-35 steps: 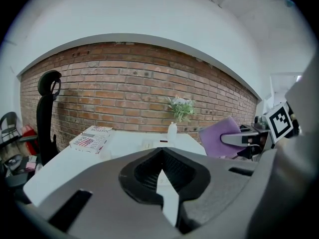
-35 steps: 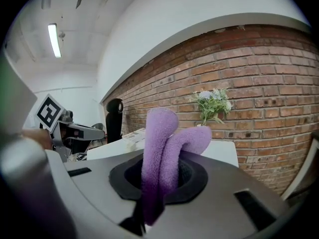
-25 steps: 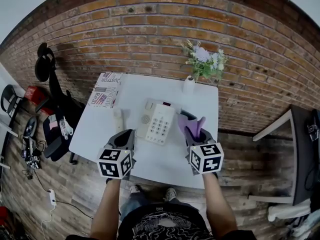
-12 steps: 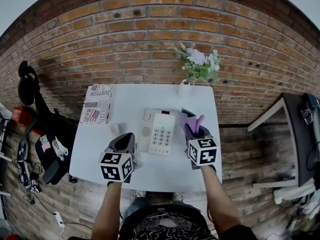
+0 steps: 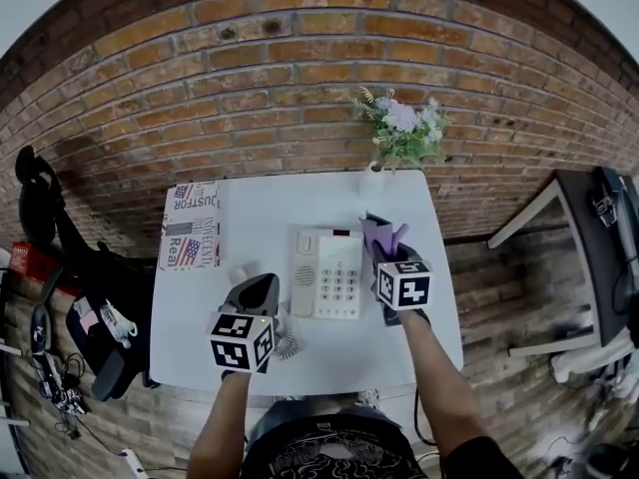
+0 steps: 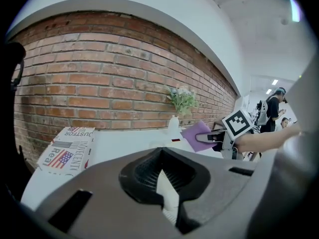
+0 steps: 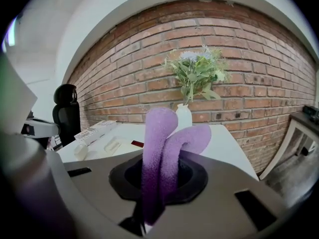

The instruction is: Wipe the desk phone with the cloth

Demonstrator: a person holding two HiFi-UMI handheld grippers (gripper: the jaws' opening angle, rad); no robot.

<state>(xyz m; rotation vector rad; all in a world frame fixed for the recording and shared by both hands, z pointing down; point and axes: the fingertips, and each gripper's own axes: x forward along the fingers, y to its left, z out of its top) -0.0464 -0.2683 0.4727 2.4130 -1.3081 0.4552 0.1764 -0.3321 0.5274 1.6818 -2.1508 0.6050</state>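
- One white counter (image 5: 270,208) carries everything, seen from above.
- One printed box (image 5: 190,226) lies along the counter's left edge, toward the far left corner.
- One small white object (image 5: 238,273) stands just in from the left edge, nearer the person than the box; too small to name.
- There are two grippers. The left gripper (image 5: 258,289) hangs over the counter at the phone's near left corner. Its jaws are drawn narrow on a slim white piece (image 6: 167,198) that I cannot identify for sure. One coiled cord (image 5: 288,345) lies just beside this gripper, toward the near edge.
- One desk phone (image 5: 334,272), white with a keypad, sits in the middle of the counter.
- The right gripper (image 5: 387,257) is between the phone and the counter's right edge. Its jaws clamp one purple cloth (image 5: 377,236), whose folds stick up out of them just beside the phone's right side.
- One white vase (image 5: 372,180) of flowers (image 5: 401,128) stands at the far edge, toward the far right corner.
- Against half a second before, little differs. The cloth stays in the right jaws beside the phone and the left gripper stays at the phone's left. The whole scene has slid slightly in the head view.
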